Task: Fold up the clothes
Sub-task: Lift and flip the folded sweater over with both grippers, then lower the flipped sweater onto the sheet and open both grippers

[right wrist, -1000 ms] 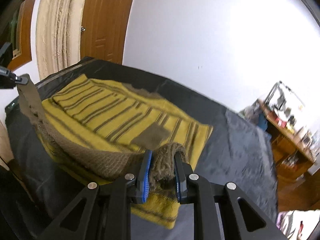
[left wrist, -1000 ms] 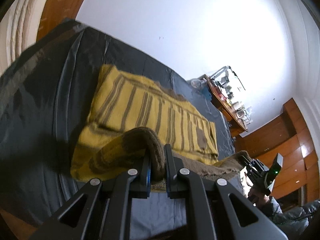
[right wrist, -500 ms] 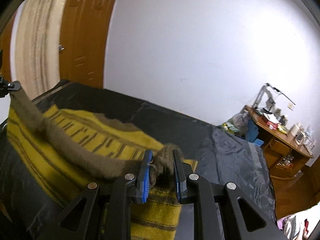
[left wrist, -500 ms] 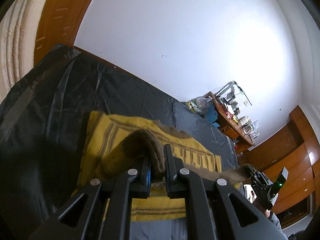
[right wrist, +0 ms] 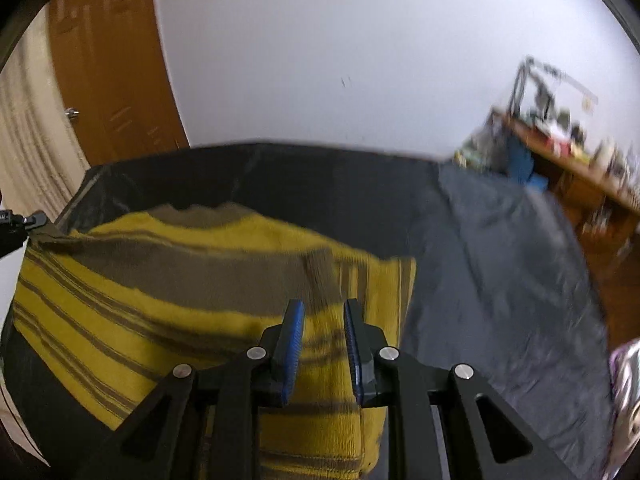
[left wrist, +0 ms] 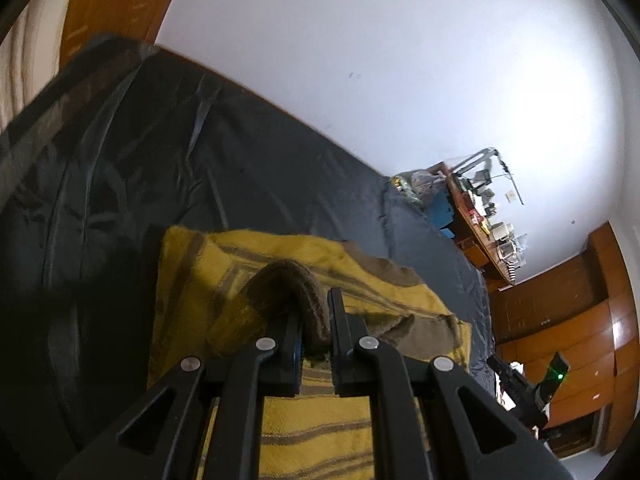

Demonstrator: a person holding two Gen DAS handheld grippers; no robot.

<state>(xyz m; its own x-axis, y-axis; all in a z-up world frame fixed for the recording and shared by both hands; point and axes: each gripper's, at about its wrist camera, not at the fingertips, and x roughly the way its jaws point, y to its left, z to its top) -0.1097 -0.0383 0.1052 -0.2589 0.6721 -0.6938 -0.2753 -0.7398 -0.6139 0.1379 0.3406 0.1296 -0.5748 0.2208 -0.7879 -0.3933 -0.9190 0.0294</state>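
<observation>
Yellow knit with brown stripes: one sweater (left wrist: 320, 432) lies folded on the one dark sheet (left wrist: 120, 184) that covers the bed, and it is the only garment on it. Two grippers are at work. Left gripper (left wrist: 314, 312) points down at a slant over the sweater's near edge, its jaws nearly shut and pinching a hump of the brown ribbed hem (left wrist: 300, 284) between them. Right gripper (right wrist: 322, 320) also tilts down over the sweater (right wrist: 120, 320); its blue pads (right wrist: 294, 336) stand a little apart with no cloth pinched between them, only the yellow knit lying below, so it holds nothing. In the right view the left gripper's tip shows at the sweater's far left corner, gripping the hem there, and the brown band (right wrist: 180, 276) runs across the folded top layer. Beyond the sheet stand one white wall (left wrist: 360, 60), one wooden door (right wrist: 108, 72) and one cluttered desk (left wrist: 480, 232), well apart from the sweater.
</observation>
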